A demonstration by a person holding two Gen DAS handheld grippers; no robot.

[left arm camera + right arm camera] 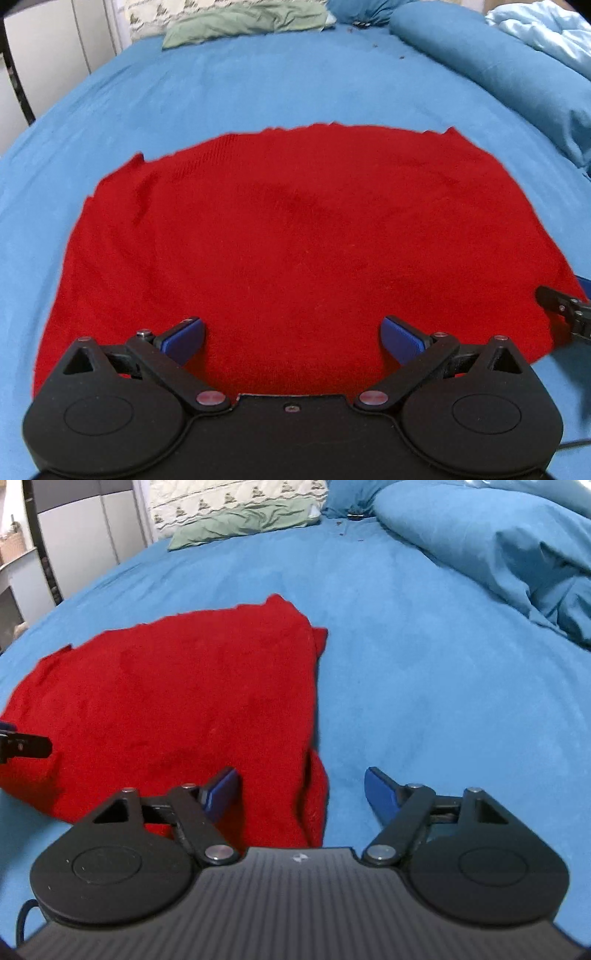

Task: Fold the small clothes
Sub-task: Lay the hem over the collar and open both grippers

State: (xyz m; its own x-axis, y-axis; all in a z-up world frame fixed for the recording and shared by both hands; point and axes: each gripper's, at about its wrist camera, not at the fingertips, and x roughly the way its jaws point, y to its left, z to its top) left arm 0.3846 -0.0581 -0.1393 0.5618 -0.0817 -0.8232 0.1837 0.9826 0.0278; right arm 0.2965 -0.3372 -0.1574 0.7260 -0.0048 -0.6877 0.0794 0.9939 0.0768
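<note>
A red knit garment (288, 236) lies flat on the blue bedsheet (258, 88). My left gripper (291, 338) is open and empty, just above the garment's near edge. My right gripper (301, 788) is open and empty over the garment's (177, 701) right near corner, its left finger above the red cloth and its right finger above the sheet (424, 683). The right gripper's tip shows at the right edge of the left wrist view (565, 306). The left gripper's tip shows at the left edge of the right wrist view (22, 744).
A rolled blue duvet (498, 70) lies along the right side of the bed, with a pale blue quilt (543, 29) behind it. A green cloth (247, 22) and a patterned pillow (236, 498) sit at the head. A white cabinet (85, 535) stands at the left.
</note>
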